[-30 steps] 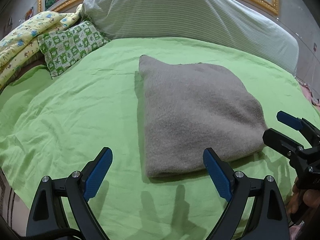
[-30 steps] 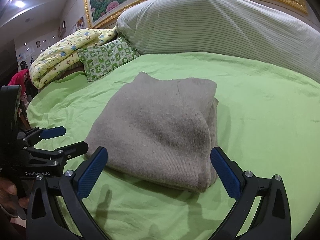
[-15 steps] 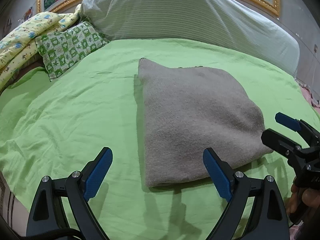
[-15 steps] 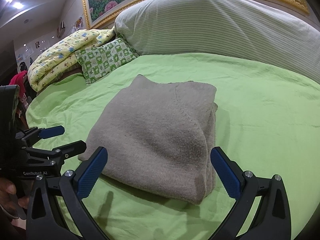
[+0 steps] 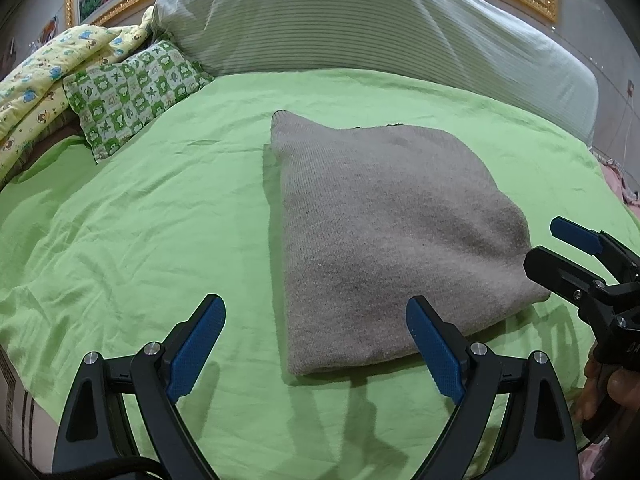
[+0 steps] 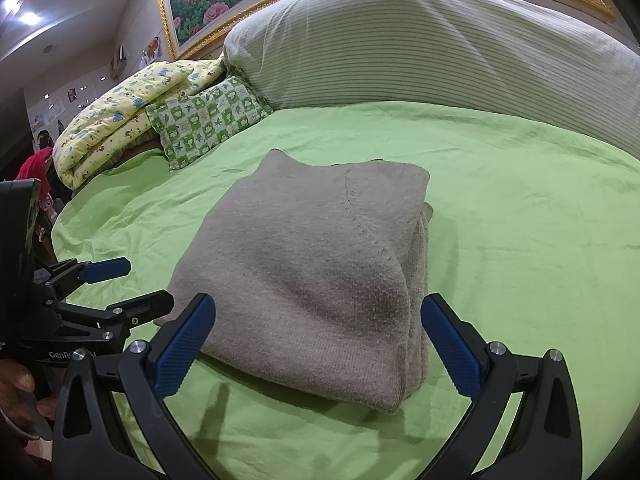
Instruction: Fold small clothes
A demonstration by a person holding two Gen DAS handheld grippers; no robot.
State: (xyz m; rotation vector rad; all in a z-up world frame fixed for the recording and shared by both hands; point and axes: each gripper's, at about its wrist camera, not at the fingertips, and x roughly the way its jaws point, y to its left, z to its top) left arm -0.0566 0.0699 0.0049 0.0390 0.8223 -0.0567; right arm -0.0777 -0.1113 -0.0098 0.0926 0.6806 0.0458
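Both tools are spread wide and hold nothing: the left tool (image 5: pixel 316 344) sits at the near left corner of the folded grey sweater (image 5: pixel 392 232), and the right tool (image 6: pixel 318 344) straddles its near right corner, each just short of the cloth. The sweater lies on the green bed sheet (image 5: pixel 140 216), its long axis running away toward the striped pillow (image 5: pixel 360 20). The layers underneath and the far edge are hard to make out.

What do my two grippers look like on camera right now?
Both match: black skeletal frames with triangular cut-outs, silver screws at the pivots, and blue textured pads on the jaws. The left gripper has a black cable along its lower left and white "GenRo..." lettering on its body in the right wrist view. The right gripper shows white lettering, too partial to read.
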